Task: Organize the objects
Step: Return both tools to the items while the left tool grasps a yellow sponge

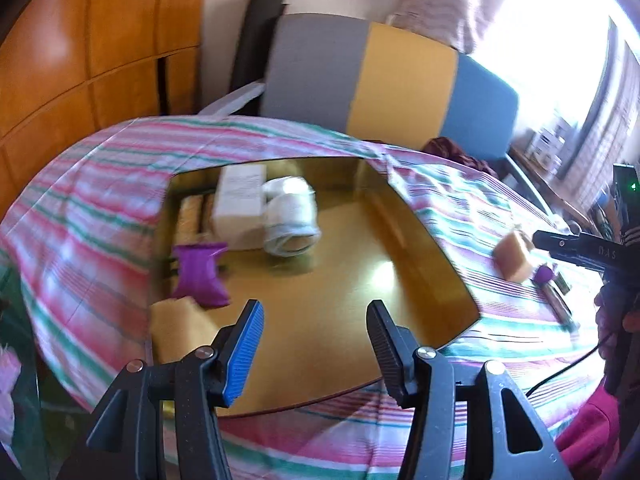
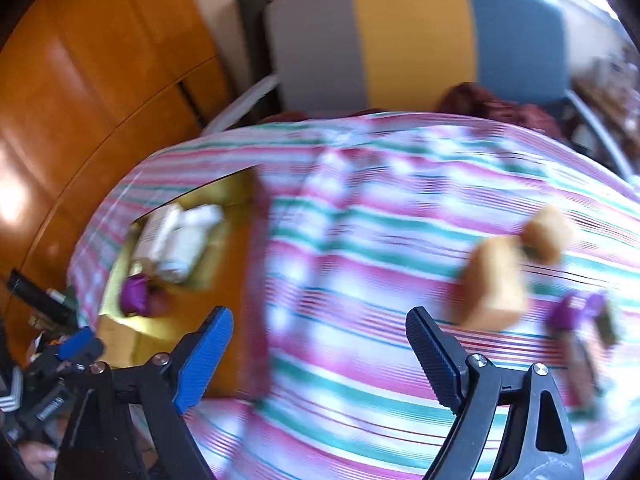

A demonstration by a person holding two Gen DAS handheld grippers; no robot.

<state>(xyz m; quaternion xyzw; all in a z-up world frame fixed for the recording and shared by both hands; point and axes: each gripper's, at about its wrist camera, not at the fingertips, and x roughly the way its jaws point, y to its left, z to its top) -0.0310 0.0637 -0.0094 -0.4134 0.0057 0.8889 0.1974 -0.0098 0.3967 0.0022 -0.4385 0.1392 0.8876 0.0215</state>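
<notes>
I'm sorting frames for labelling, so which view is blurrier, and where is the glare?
Right wrist view: heavy motion blur smears the striped cloth and the tan blocks. Left wrist view: milder blur, the white roll in the gold tray still readable; the window at upper right is blown out, with a glare spot on the tray floor. Both bend at the edges.

Home: striped bedsheet point(image 1: 100, 208), wooden wardrobe point(image 1: 80, 48)

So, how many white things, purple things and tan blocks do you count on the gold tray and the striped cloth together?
White: 2, the box and the rolled bundle, both in the tray
Purple: 2, the packet in the tray and a small item on the cloth
Tan blocks: 2, on the cloth
Total: 6
</notes>
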